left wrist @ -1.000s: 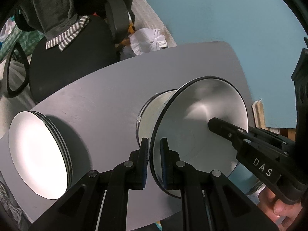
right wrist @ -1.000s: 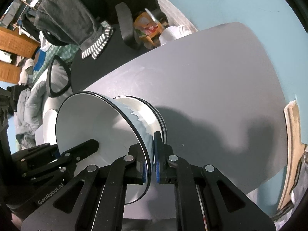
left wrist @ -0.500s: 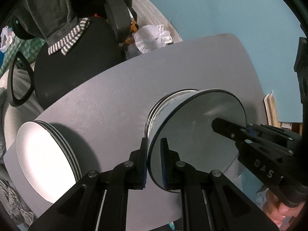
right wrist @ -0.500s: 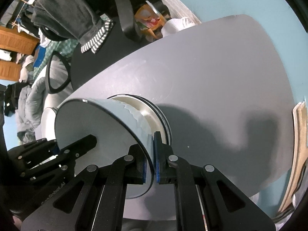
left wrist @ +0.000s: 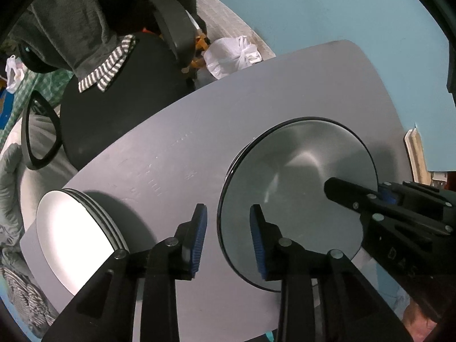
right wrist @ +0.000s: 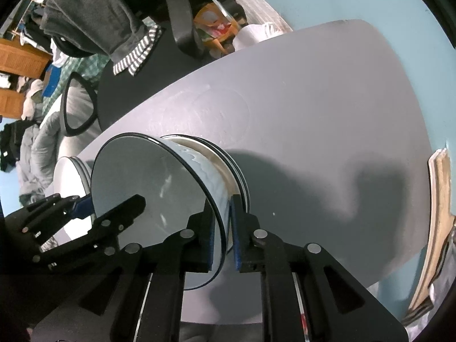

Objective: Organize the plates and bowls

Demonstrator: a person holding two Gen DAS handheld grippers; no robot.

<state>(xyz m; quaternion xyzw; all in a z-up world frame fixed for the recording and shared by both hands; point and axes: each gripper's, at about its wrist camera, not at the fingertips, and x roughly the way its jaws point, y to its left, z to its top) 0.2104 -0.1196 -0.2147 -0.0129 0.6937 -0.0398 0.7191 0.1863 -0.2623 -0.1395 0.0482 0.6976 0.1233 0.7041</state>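
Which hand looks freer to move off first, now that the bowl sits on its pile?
Left, probably. The left tongs have just been opening, and the rim of the white black-rimmed bowl stands loose between them. The right tongs grip the opposite rim, so they must let go first.

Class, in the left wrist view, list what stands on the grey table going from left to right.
Stack of white plates → left gripper, jaws open around the bowl's near rim → top bowl → right gripper on the bowl's far rim.
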